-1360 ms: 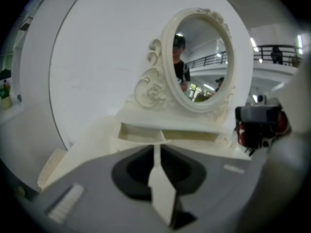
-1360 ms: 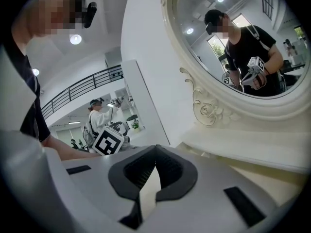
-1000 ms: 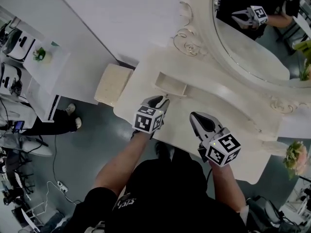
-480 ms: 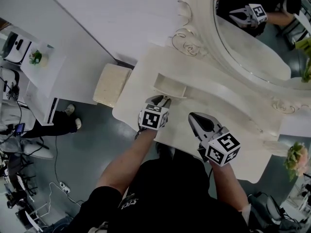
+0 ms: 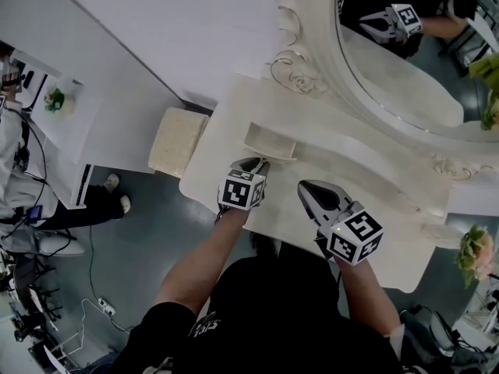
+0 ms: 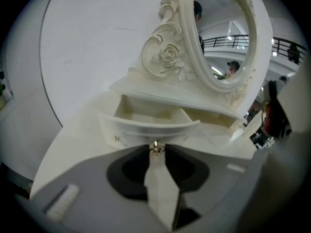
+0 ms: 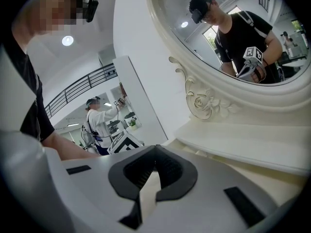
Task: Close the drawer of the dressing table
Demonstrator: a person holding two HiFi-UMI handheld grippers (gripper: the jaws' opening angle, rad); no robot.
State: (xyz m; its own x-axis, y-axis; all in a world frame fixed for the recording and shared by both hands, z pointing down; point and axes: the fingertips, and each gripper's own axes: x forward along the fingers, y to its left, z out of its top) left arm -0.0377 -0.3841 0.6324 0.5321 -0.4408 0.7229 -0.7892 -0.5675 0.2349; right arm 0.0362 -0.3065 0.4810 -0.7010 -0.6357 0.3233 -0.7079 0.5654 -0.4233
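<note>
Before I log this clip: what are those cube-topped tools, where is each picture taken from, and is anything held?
There is no robot here. A person holds a two-jaw hand tool in each hand, and the marker cubes are part of those tools. One picture comes from a camera on the person's head, looking down. The other two come from cameras riding on each tool, looking along its jaws. The person faces a white dressing table with an oval mirror and one small drawer pulled open. The left gripper has just been closing its jaws and appears to pinch the drawer's knob. The right gripper is shut and empty, above the table.
</note>
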